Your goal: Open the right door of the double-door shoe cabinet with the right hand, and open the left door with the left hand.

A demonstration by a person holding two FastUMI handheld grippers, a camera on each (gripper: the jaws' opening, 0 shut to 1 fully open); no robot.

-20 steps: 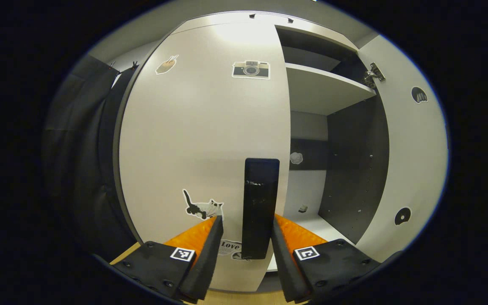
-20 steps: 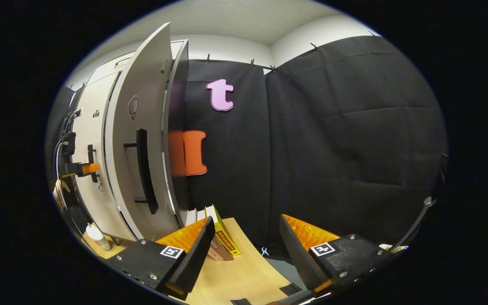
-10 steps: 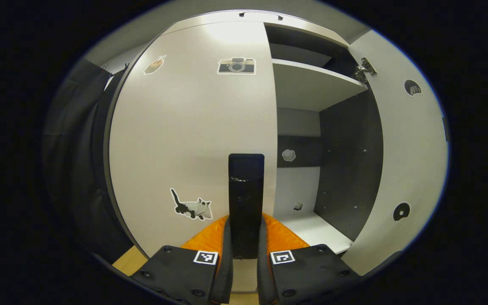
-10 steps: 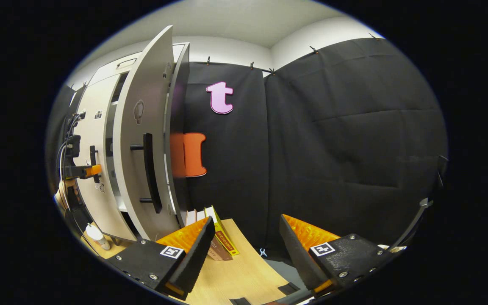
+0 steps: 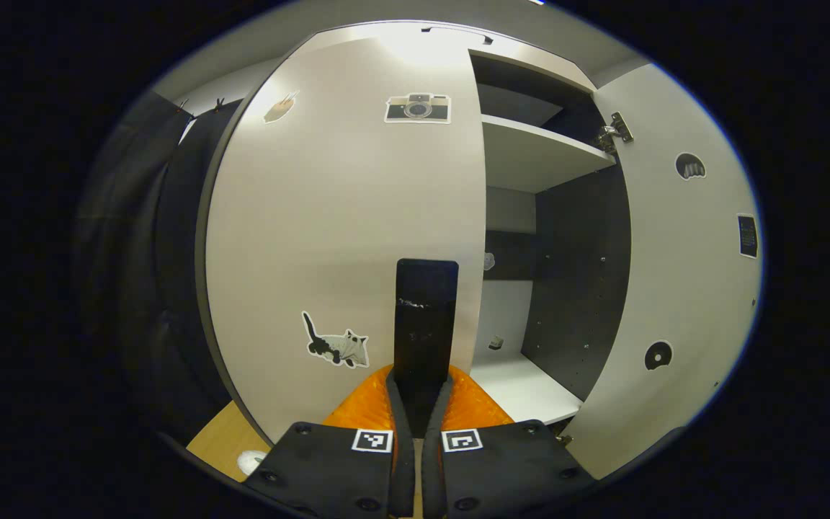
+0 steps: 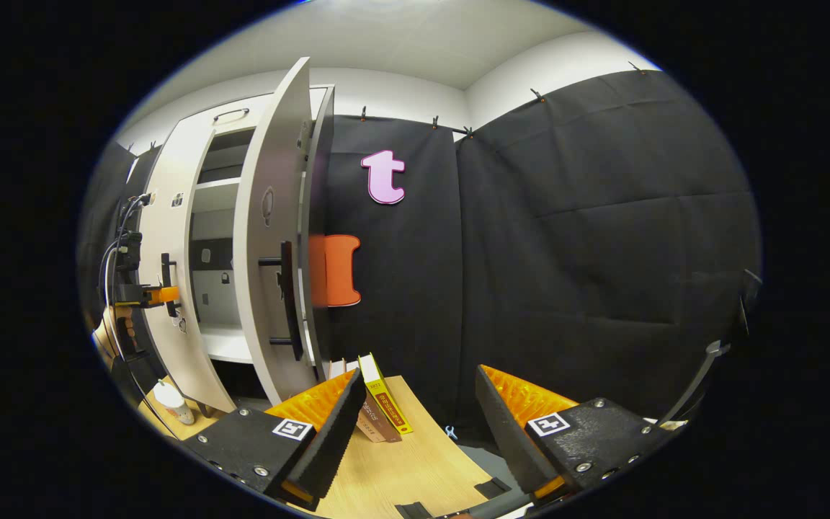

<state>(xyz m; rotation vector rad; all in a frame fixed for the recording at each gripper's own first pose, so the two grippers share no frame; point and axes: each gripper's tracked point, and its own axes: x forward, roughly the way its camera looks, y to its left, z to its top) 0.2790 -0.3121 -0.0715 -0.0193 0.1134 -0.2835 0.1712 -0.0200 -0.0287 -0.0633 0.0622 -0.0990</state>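
Black cloth backs the shoe cabinet [image 6: 192,238]. Left gripper [image 5: 418,404] jaws pinch the left door's handle [image 5: 426,317] — right gripper [image 6: 415,425] gapes empty, right door [image 6: 271,238] swung wide. Pulling off-arc could slip the handle free.

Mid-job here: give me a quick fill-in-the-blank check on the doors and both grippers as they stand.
1. The left gripper is ___ on the left door handle.
2. The right door stands ___.
3. The right gripper holds ___.
4. The cat sticker is on the ___ door.

Missing words: shut; open; nothing; left
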